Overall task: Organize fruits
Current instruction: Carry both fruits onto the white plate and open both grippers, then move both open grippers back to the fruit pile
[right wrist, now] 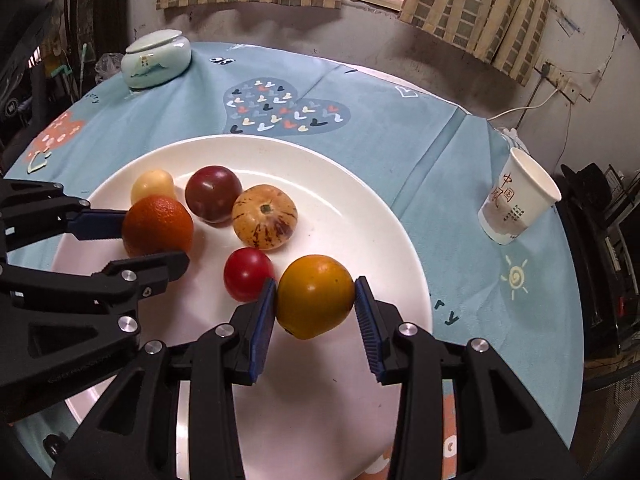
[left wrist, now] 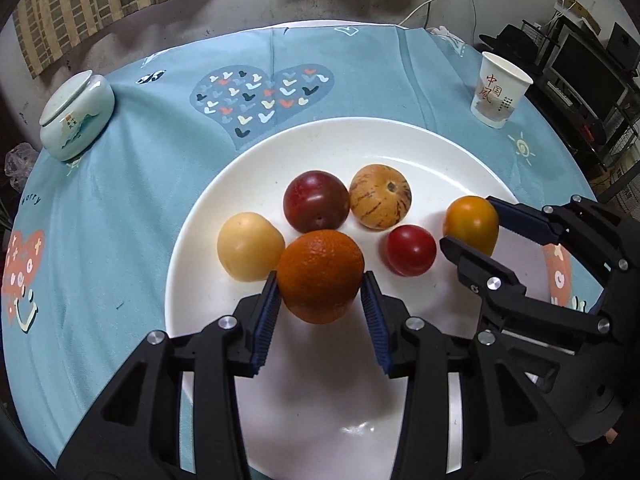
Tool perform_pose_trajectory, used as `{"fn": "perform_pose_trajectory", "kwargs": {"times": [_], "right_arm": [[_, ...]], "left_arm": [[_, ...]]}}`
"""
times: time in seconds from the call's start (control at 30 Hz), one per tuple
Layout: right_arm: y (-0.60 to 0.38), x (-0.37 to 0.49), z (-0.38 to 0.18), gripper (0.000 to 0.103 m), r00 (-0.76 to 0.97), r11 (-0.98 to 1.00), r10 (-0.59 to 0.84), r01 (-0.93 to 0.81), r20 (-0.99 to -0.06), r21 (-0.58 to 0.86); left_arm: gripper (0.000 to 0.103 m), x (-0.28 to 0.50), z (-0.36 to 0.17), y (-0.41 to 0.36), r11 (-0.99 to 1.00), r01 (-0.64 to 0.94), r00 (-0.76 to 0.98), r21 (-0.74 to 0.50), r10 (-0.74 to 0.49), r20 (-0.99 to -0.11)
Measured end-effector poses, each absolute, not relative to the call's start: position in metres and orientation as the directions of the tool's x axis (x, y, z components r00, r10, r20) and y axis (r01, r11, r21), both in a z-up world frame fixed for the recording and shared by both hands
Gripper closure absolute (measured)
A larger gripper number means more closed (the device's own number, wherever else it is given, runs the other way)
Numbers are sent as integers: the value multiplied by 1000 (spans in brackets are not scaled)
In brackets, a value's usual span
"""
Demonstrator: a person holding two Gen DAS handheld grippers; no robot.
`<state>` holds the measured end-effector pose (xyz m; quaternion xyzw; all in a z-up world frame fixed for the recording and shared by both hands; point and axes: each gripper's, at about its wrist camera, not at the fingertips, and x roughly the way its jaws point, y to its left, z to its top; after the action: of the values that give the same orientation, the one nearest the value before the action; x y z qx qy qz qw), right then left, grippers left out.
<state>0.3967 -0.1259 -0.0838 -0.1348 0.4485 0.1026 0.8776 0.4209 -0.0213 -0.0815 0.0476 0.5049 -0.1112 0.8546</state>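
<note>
Between the blue pads of the left gripper (left wrist: 320, 300) sat an orange (left wrist: 321, 276), its near-side pad touching the peel while the other stood just clear, so the jaws looked narrow but slack, more cradling than clamping. Just beside it, to its right, the right gripper (right wrist: 316, 312) bracketed a yellow-orange persimmon-like fruit (right wrist: 315, 297) the same way, one pad against the skin, the other a hair off. Both fruits seemed to rest on the white plate (left wrist: 400, 140), so the step in hand was, by my reading, the release of the last two fruits onto the plate; the next move would call for spreading each pair of jaws wider and drawing straight back, without nudging the neighbours. Just beyond the left claw lay a pale yellow fruit (left wrist: 250, 246) and a dark plum (left wrist: 316, 201); between the two claws sat a small red tomato (left wrist: 411, 250), with a striped pepino melon (left wrist: 380, 196) behind it. The orange looked pebbled and firm, the right-hand fruit smooth and glossy. Farther out on the blue tablecloth (left wrist: 120, 220) stood a lidded ceramic jar (left wrist: 76, 116) and a paper cup (left wrist: 500, 90).
</note>
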Motion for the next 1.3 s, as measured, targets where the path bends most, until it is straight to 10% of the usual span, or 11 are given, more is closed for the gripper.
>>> {"fn": "perform_pose_trajectory", "kwargs": {"times": [0.17, 0.43, 0.87, 1.3], "right_arm": [[-131, 388, -69, 26, 652, 941, 16, -265, -758, -208], [-155, 312, -6, 3, 747, 959, 55, -223, -662, -173], [-168, 115, -23, 1, 695, 975, 167, -222, -699, 12], [-156, 64, -42, 1, 621, 963, 216, -261, -753, 62]], "left_arm": [[13, 415, -54, -8, 981, 192, 530, -37, -136, -837], [9, 349, 5, 12, 983, 183, 624, -21, -132, -770], [2, 125, -52, 51, 987, 157, 634, -42, -133, -762], [2, 80, -68, 50, 980, 198, 610, -29, -146, -779]]}}
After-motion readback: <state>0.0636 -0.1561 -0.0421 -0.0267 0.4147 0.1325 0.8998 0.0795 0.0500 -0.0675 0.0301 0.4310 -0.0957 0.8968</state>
